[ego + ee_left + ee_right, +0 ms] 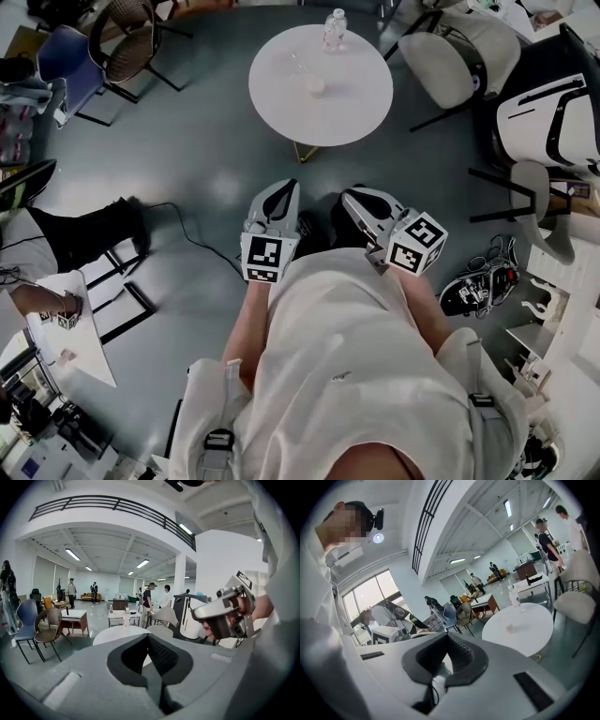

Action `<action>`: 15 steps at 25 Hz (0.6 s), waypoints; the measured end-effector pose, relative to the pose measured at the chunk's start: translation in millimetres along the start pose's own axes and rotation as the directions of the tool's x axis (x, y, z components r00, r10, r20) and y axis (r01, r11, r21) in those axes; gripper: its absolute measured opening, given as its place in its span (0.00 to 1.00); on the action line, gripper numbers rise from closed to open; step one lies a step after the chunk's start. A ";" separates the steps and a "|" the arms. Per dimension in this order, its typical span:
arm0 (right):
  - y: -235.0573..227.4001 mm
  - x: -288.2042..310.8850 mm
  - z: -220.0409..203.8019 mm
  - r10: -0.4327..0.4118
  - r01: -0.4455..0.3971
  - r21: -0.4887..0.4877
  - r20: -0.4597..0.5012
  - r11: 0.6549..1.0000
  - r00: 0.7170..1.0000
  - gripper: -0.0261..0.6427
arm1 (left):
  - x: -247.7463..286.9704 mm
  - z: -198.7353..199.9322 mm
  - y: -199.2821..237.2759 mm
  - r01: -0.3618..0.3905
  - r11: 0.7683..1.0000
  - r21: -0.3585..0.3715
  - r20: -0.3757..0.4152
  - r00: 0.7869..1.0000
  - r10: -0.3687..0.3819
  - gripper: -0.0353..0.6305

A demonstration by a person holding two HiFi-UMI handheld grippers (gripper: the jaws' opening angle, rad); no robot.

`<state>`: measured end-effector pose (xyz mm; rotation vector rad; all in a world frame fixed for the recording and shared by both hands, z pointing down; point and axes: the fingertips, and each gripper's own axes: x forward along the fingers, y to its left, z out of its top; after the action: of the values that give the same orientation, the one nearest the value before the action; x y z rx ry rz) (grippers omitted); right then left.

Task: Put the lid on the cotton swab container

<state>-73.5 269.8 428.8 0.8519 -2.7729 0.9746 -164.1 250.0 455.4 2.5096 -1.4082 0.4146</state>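
While left gripper (284, 187) flanks right gripper (354, 199), floor (202, 141) open

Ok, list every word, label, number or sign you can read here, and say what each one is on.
No words or numbers can be read in any view.
The cubes on the left gripper and right gripper: black-and-white square marker patterns, no letters.
The bottle on the round table: any label is too small to read.
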 end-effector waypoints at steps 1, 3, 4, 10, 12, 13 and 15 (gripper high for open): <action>0.7 0.2 3.2 -0.009 0.009 -0.014 0.009 1.000 1.000 0.05 | -2.1 3.4 -0.9 0.010 1.000 -0.004 0.002 1.000 -0.010 0.07; 3.2 0.4 8.4 -0.023 0.024 -0.042 0.018 0.999 1.000 0.05 | -6.9 6.7 -3.2 0.031 0.999 -0.013 0.002 1.000 -0.030 0.07; 4.3 0.2 10.4 -0.029 0.030 -0.058 0.017 0.998 0.999 0.05 | -9.1 8.8 -4.4 0.039 0.999 -0.015 0.005 0.999 -0.039 0.07; 5.2 4.1 22.0 -0.037 0.039 -0.079 0.024 0.996 0.999 0.05 | -6.8 13.4 -11.3 0.070 0.995 -0.067 0.018 0.997 -0.069 0.07; 6.6 3.5 23.3 -0.044 0.046 -0.081 0.029 0.996 0.999 0.05 | -8.3 16.5 -18.9 0.078 0.994 -0.082 0.028 0.997 -0.076 0.07; 6.7 2.6 23.9 -0.048 0.050 -0.079 0.033 0.996 0.998 0.05 | -9.0 17.5 -23.1 0.085 0.993 -0.084 0.030 0.996 -0.083 0.07; 6.1 0.0 23.9 -0.059 0.062 -0.073 0.039 0.995 0.998 0.05 | -10.0 17.8 -30.4 0.102 0.992 -0.077 0.027 0.995 -0.100 0.07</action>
<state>-74.3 259.4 406.5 0.9458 -2.7766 0.8488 -140.7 267.4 433.3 2.5167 -1.2727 0.3069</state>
